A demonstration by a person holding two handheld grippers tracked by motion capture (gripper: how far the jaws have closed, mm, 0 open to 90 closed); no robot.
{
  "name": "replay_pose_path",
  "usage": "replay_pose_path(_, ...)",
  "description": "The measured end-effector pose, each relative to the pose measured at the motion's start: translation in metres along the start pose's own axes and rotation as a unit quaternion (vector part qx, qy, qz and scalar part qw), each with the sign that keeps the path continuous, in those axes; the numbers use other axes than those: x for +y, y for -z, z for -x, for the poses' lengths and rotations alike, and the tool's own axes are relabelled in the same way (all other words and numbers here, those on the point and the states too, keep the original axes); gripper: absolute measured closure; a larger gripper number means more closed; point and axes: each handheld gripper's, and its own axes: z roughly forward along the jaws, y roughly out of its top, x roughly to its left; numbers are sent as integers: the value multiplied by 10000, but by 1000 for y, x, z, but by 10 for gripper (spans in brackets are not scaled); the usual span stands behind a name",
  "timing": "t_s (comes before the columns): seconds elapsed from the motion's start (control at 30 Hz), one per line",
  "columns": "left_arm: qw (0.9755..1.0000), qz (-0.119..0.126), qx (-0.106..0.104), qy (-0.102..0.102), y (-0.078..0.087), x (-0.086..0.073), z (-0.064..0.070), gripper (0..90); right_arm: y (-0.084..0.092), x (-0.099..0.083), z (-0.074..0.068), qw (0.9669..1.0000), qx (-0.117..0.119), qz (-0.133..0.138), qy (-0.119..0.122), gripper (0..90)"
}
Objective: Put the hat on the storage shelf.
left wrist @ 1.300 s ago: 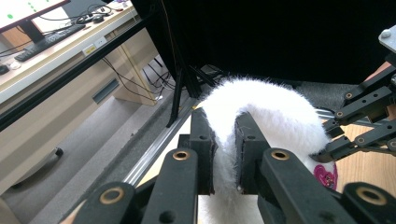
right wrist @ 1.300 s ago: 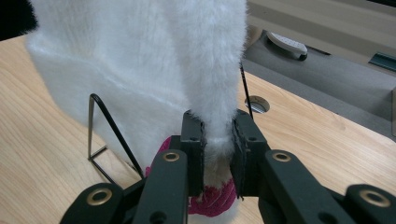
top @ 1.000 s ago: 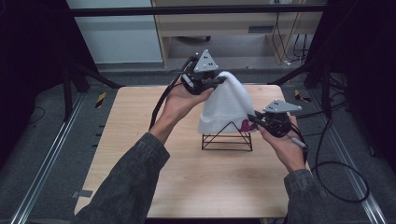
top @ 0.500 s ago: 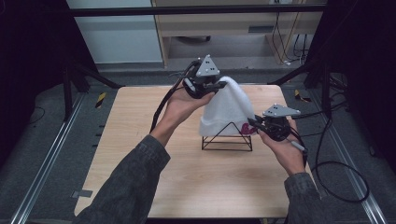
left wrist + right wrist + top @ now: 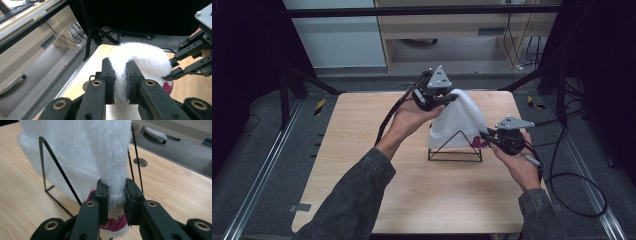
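Item: one white fluffy knitted sock with a magenta patterned cuff [image 5: 459, 120], draped over a black wire triangular stand [image 5: 455, 150] at the centre of the frame in the high view, on a pale wooden table [image 5: 362, 140]. Left gripper [image 5: 451, 98] fingers [image 5: 110, 82] clamp the upper fold; right gripper [image 5: 484, 136] fingers [image 5: 130, 202] pinch the lower end just above the cuff. Handling, as judged: light, soft, limp, stretchy, not fragile; pile may slip, so best taken at a doubled edge. Surroundings: grey carpeted floor [image 5: 267, 150], black frame posts, and a beige cabinet [image 5: 452, 25] at upper frame.
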Motion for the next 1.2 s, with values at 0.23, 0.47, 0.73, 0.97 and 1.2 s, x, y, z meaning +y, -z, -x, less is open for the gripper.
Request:
replay_pose_path(0.23, 10000, -80, -55, 21, -6, -4, 4, 799, -2, -7, 1, 10000, 3, -85, -45, 758)
replay_pose_path(0.47, 9998, -159, -121, 35, -12, -8, 8, 797, -5, -14, 3, 9999, -18, -151, -80, 759)
replay_pose_path(0.73, 9996, -183, -190, 38, -15, -9, 12, 797, -6, -19, 4, 9998, -46, -190, -66, 759)
replay_pose_path(0.97, 9993, -298, -220, 49, -21, -12, 15, 796, -9, -26, 4, 9995, -104, -282, -68, 759)
replay_pose_path(1.2, 9991, -338, -262, 52, -24, -16, 17, 795, -11, -29, 5, 9993, -130, -356, -41, 759)
